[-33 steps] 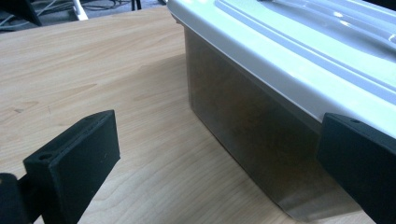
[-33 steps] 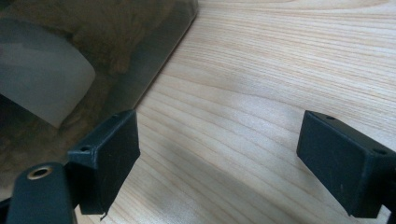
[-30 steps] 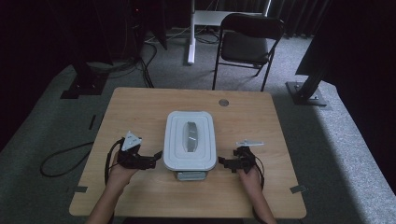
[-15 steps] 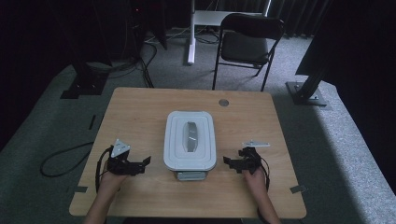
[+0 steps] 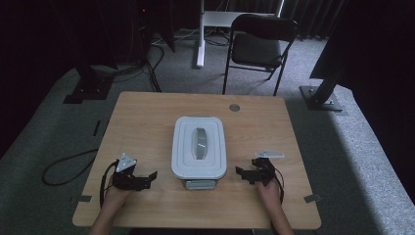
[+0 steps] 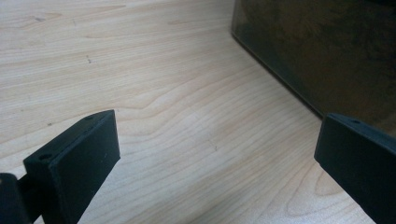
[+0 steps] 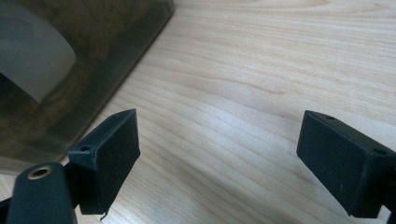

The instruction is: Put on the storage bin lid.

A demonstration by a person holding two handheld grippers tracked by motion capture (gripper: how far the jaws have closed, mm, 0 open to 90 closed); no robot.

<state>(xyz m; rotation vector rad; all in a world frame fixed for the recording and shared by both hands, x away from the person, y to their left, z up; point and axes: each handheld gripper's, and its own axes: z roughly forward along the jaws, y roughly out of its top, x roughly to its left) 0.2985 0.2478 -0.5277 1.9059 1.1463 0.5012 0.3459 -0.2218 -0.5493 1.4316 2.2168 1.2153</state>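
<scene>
The left gripper [image 5: 151, 175] has been drawn back from the white lidded box [image 5: 198, 146], toward the near left of the table [image 5: 147, 112]; bare wood is now seen between its wide-parted jaws and the box's left side. The right gripper [image 5: 240, 172] has likewise been pulled away to the right and slightly nearer, no longer touching the box's right side.

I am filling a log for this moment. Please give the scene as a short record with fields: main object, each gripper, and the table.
main object: white lidded container, closed, mid-table
left gripper: open, empty, left of the container, apart from it
right gripper: open, empty, right of the container, apart from it
table: light wood, round grommet near far edge
</scene>
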